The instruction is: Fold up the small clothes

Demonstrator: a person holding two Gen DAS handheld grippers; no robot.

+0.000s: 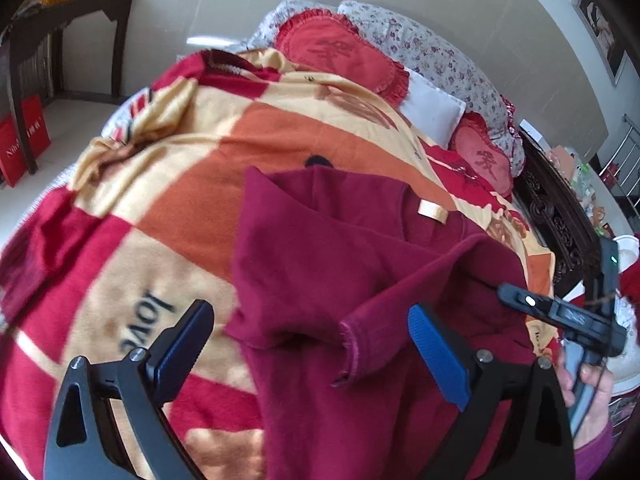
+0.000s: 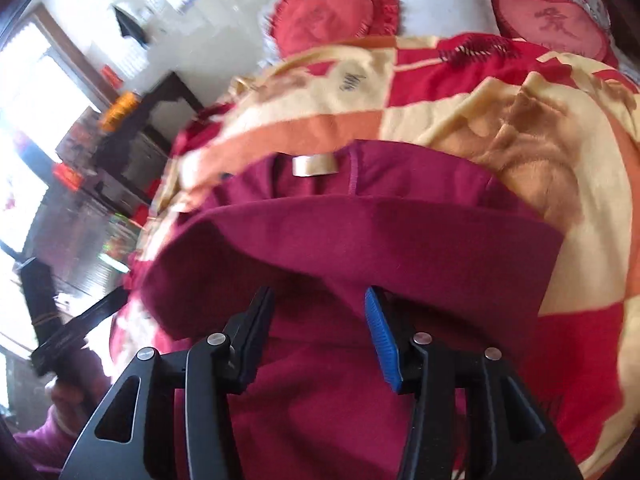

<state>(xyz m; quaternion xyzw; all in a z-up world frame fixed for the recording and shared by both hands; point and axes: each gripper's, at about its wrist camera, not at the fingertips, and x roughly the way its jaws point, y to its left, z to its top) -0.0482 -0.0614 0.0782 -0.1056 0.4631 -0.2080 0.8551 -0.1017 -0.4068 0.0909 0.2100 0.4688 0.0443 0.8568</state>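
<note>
I see the maroon shirt (image 1: 340, 240) lying on the checked blanket (image 1: 180, 168), just ahead of and under both pairs of fingers. Its neck label (image 2: 315, 165) shows beyond my right fingertips, and a folded layer of the cloth runs across in front of them. In the left view a hemmed sleeve edge (image 1: 352, 344) lies between the fingers, closer to the blue-padded one.

My left gripper (image 1: 312, 324) stands wide open, pads well apart, with cloth below the gap and nothing clamped. My right gripper (image 2: 318, 312) is partly open; its pads are apart, the shirt shows between and below them, and neither pad presses on it. The right gripper also shows at the far right of the left view, past the blue pad, with a hand (image 1: 588, 392) on its handle.

Beyond the fingertips, past the shirt, red heart cushions (image 1: 340, 48) and a white pillow (image 1: 432, 108) sit at the head of the bed. A dark wooden table (image 1: 80, 32) stands off to the left finger's side.
</note>
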